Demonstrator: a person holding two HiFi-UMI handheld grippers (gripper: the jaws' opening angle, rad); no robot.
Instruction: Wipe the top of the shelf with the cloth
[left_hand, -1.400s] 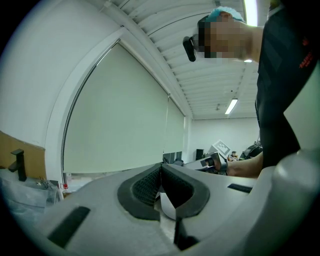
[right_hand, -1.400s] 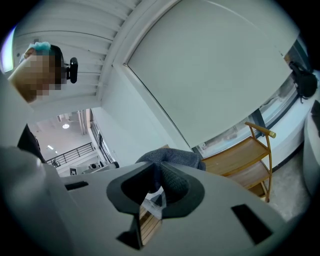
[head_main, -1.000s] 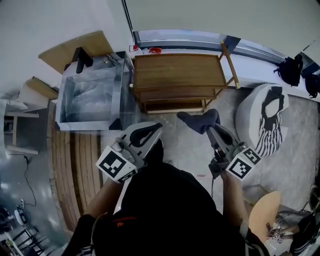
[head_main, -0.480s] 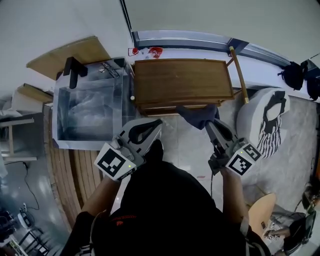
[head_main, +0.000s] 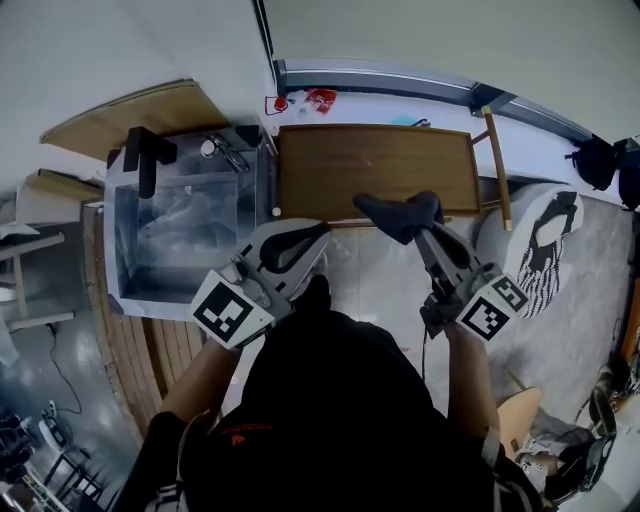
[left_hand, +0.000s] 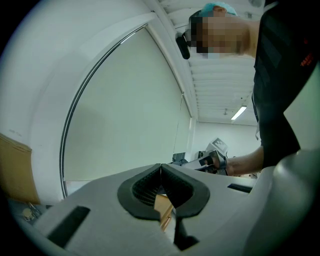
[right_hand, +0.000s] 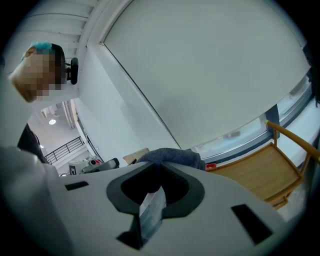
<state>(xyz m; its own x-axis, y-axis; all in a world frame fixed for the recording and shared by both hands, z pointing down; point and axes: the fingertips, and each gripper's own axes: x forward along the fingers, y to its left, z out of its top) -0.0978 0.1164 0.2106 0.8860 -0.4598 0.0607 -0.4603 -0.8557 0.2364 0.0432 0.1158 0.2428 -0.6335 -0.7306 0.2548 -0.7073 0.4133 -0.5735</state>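
Observation:
A wooden shelf (head_main: 375, 165) stands against the far wall, its flat top bare. My right gripper (head_main: 418, 225) is shut on a dark grey-blue cloth (head_main: 398, 215) that bunches over its tips at the shelf's front edge. In the right gripper view the cloth (right_hand: 172, 156) lies over the jaw tips, with the shelf top (right_hand: 255, 172) to the right. My left gripper (head_main: 318, 230) is shut and holds nothing, just off the shelf's front left corner. In the left gripper view the jaws (left_hand: 161, 169) meet in a closed line.
A clear plastic bin (head_main: 185, 225) stands left of the shelf. A white and black bag (head_main: 540, 245) sits to its right. Small red items (head_main: 300, 100) lie on the sill behind. Wooden boards (head_main: 130, 115) lean at the far left.
The shelf has come nearer and larger in the head view. My right gripper with the cloth has moved forward to the shelf's front edge; the left gripper followed alongside.

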